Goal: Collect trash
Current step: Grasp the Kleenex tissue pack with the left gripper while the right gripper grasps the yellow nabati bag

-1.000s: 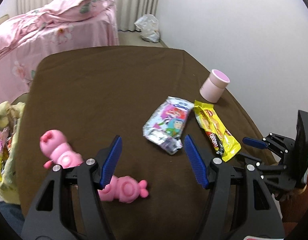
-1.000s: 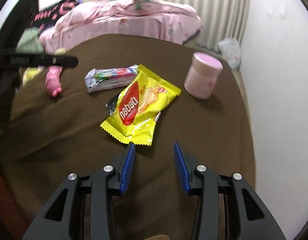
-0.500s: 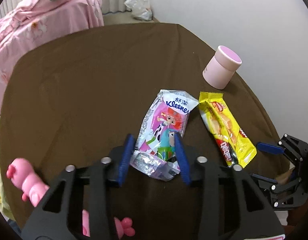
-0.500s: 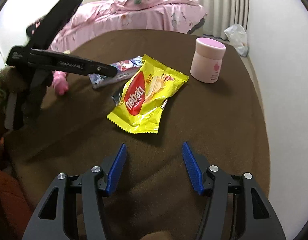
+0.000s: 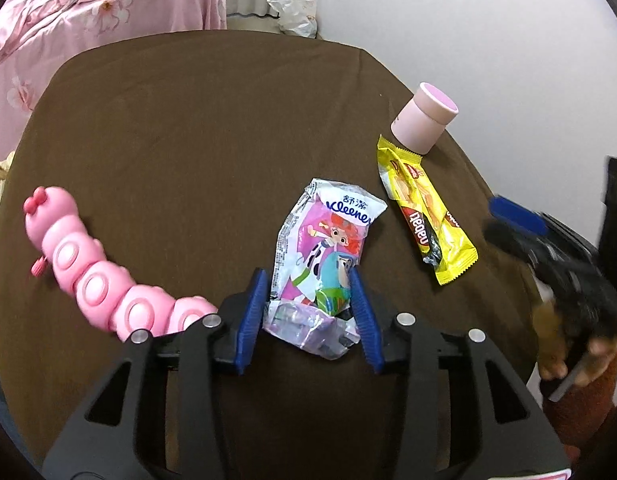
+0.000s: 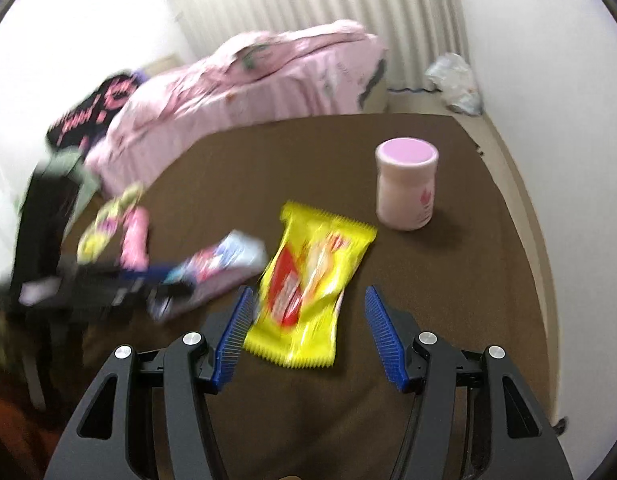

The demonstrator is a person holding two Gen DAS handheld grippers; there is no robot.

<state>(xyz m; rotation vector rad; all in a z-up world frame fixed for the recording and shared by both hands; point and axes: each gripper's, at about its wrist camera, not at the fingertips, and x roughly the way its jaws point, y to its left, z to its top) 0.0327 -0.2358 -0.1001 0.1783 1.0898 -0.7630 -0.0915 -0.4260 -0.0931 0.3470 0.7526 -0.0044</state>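
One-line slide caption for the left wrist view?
Left gripper straddles the crumpled Kleenex packet on the brown tablecloth.

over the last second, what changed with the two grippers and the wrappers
The left gripper came down over the tissue pack; its jaws closed in, then eased open slightly, now bracketing its crumpled end. The right gripper opened its jaws wide and moved up to the yellow wafer wrapper, now between them. Pink cup and pink toy stayed put.

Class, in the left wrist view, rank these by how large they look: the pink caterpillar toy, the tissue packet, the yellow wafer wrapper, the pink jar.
1. pink caterpillar toy and tissue packet: too alike, both nearer the camera
2. yellow wafer wrapper
3. pink jar
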